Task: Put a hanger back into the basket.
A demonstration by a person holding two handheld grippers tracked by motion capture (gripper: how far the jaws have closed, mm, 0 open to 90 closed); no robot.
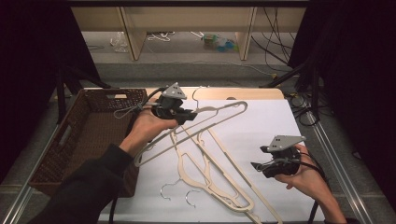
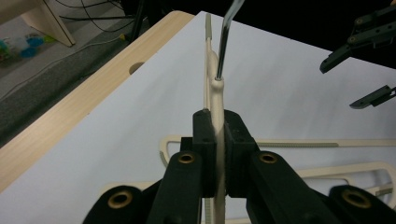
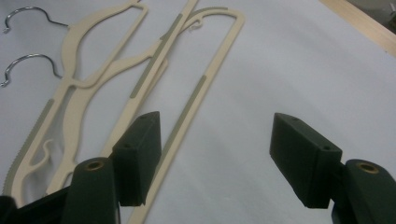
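My left gripper (image 1: 189, 115) is shut on the neck of a cream plastic hanger (image 1: 210, 122) and holds it tilted above the white-covered table (image 1: 271, 123). In the left gripper view the jaws (image 2: 217, 128) pinch the hanger (image 2: 215, 95) just below its metal hook (image 2: 226, 37). Two more cream hangers (image 1: 219, 182) lie overlapping on the white sheet, hooks toward the person. My right gripper (image 1: 259, 157) hovers open to their right, jaws pointing left. In the right gripper view its jaws (image 3: 217, 156) stand wide apart with nothing between them, and the lying hangers (image 3: 140, 84) stretch ahead at the left.
A brown wicker basket (image 1: 79, 140) stands off the table's left side, beside the left forearm. The wooden table edge (image 1: 252, 93) runs along the far side. Shelving legs and cables (image 1: 219, 42) sit on the floor beyond.
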